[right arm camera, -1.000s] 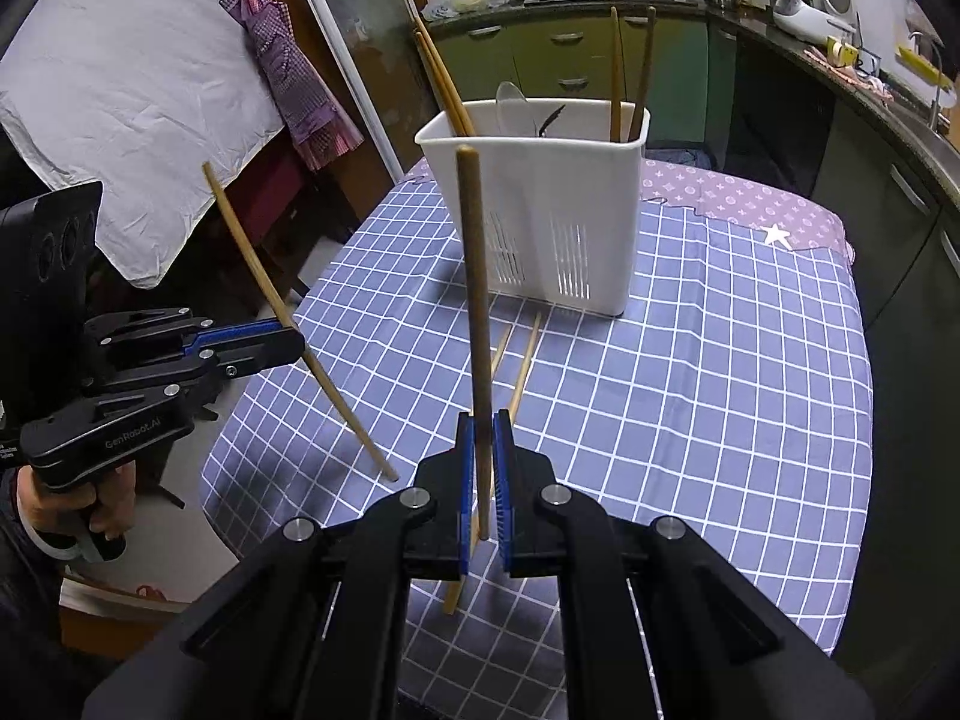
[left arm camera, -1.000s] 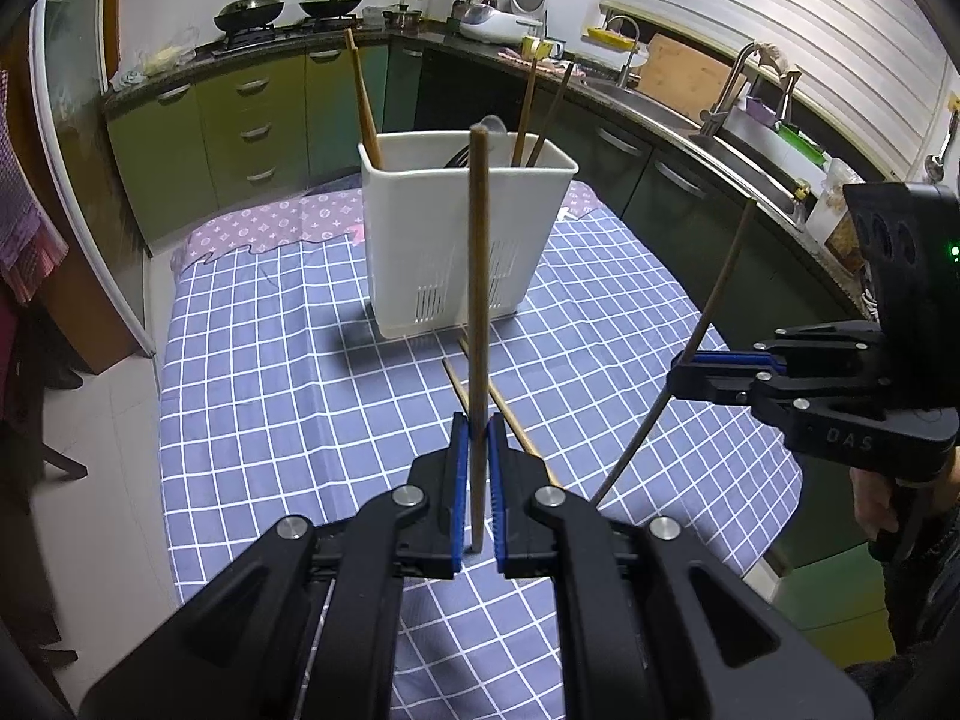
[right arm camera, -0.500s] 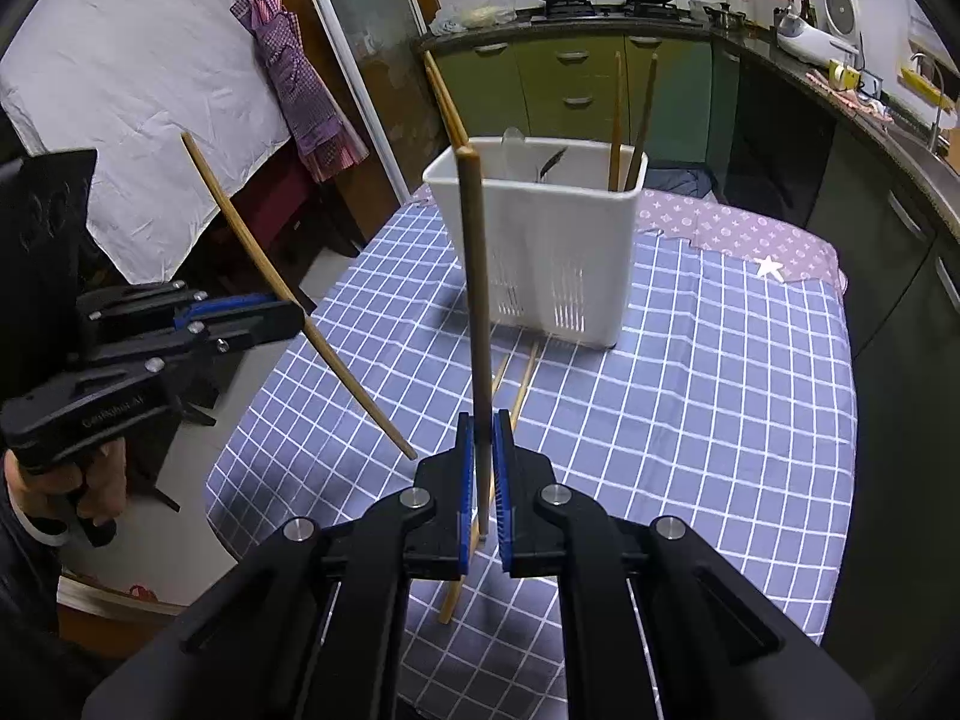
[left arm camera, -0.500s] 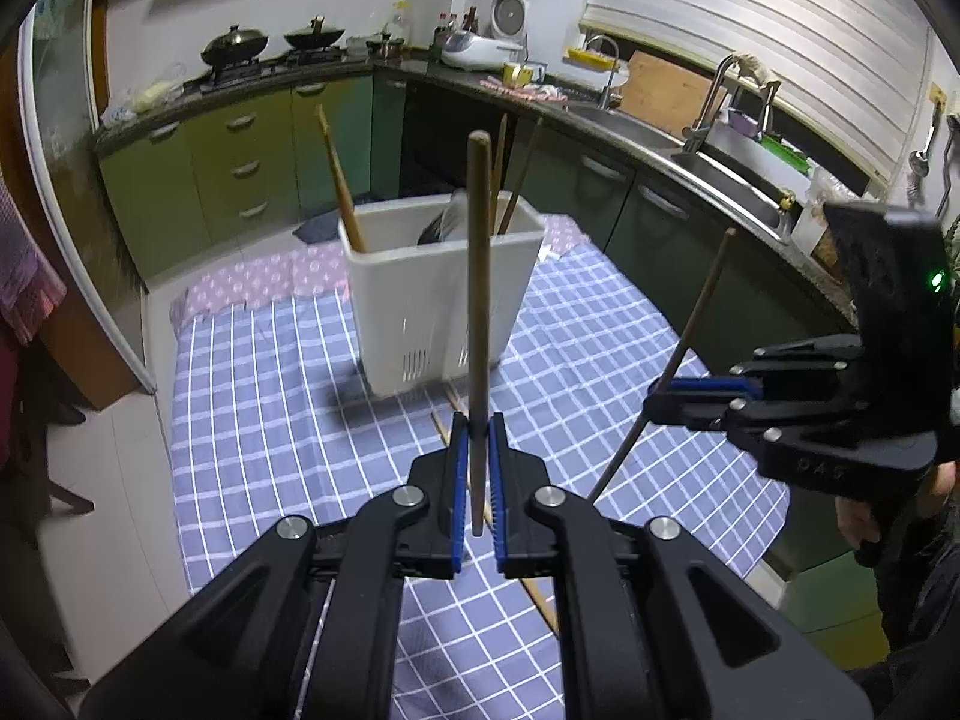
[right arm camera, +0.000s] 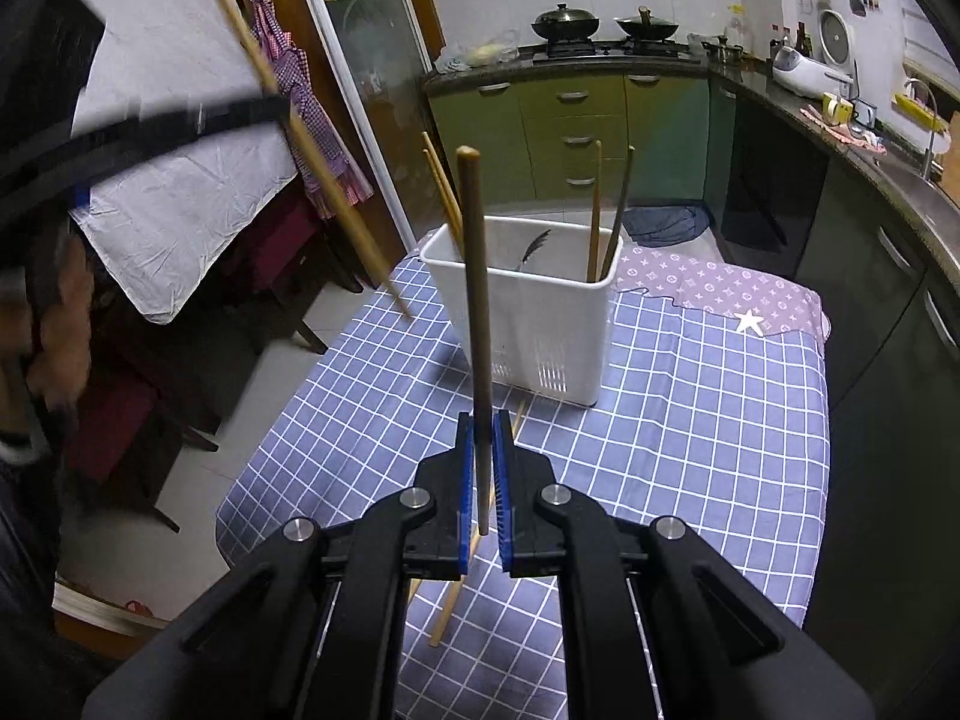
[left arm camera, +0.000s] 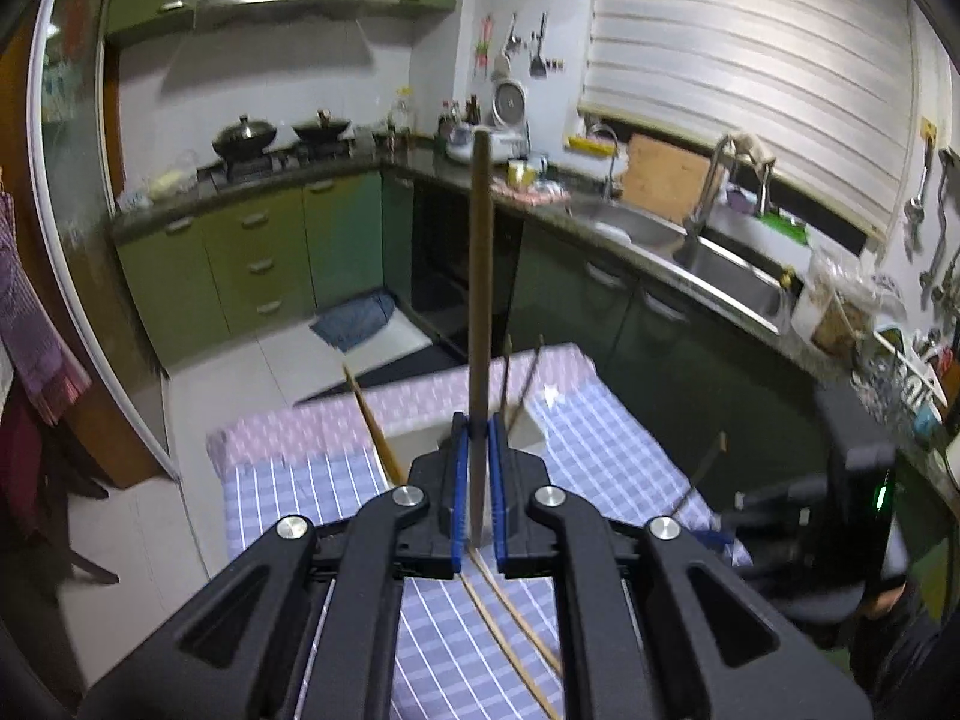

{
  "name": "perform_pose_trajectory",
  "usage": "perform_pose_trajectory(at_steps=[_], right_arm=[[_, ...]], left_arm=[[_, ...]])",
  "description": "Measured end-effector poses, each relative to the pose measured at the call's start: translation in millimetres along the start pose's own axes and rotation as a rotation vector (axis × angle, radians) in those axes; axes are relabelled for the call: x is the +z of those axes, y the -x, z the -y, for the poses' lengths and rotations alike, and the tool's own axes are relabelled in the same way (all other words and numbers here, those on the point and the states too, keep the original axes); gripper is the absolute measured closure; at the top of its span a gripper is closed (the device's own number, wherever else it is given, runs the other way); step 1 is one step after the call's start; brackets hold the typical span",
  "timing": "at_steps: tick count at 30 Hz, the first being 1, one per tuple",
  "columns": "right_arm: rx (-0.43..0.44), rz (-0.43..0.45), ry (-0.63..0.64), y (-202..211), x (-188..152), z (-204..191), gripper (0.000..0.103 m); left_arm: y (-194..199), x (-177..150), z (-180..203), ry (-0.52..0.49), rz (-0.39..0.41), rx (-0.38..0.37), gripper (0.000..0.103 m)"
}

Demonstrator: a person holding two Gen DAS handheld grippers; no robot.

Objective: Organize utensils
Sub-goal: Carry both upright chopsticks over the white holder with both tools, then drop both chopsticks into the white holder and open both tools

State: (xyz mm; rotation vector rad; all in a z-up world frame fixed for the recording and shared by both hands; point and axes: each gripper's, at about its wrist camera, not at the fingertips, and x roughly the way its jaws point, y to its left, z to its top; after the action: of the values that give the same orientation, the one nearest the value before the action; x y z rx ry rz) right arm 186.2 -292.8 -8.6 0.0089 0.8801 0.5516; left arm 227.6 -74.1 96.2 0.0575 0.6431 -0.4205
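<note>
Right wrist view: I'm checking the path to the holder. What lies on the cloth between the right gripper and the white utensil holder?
Loose chopsticks on the checked cloth, between right gripper and white utensil holder.

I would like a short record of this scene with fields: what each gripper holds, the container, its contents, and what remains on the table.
left gripper: shut on a dark chopstick, standing upright
right gripper: shut on a brown chopstick, standing upright
container: white utensil holder on the checked tablecloth
contents: several chopsticks leaning inside; a dark utensil, unclear
on the table: loose chopsticks lying in front of the holder
</note>
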Motion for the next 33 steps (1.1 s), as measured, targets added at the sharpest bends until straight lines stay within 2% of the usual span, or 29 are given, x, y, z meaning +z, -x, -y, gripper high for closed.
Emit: perform_pose_trajectory(at_steps=[4, 9, 14, 19, 20, 22, 23, 24, 29, 33], right_arm=[[0.001, -0.007, -0.012, -1, -4, 6, 0.096], [0.001, -0.004, -0.015, 5, -8, 9, 0.096], [0.004, 0.016, -0.014, 15, -3, 10, 0.096], [0.009, 0.065, -0.02, 29, 17, 11, 0.096], [0.012, 0.082, -0.027, 32, 24, 12, 0.096], [0.013, 0.113, -0.034, 38, 40, 13, 0.096], [0.012, 0.137, -0.039, 42, 50, 14, 0.096], [0.011, 0.158, -0.043, 46, 59, 15, 0.096], [-0.011, 0.258, -0.063, 58, 103, 18, 0.096], [-0.062, 0.256, -0.092, 31, 130, 28, 0.096]], left_arm=[[-13, 27, -5, -0.005, 0.032, 0.04, 0.096], [-48, 36, -13, 0.003, 0.018, 0.076, 0.096], [-90, 20, -23, 0.022, -0.084, 0.085, 0.096], [-115, -10, -34, 0.048, -0.184, 0.085, 0.095], [-116, -13, -36, 0.053, -0.19, 0.085, 0.092], [-113, -15, -38, 0.063, -0.188, 0.085, 0.082], [-108, -15, -38, 0.067, -0.179, 0.079, 0.073], [-103, -15, -36, 0.067, -0.172, 0.077, 0.07], [-71, -20, -25, 0.043, -0.149, 0.083, 0.066], [-66, -40, -21, 0.062, -0.217, 0.063, 0.058]])
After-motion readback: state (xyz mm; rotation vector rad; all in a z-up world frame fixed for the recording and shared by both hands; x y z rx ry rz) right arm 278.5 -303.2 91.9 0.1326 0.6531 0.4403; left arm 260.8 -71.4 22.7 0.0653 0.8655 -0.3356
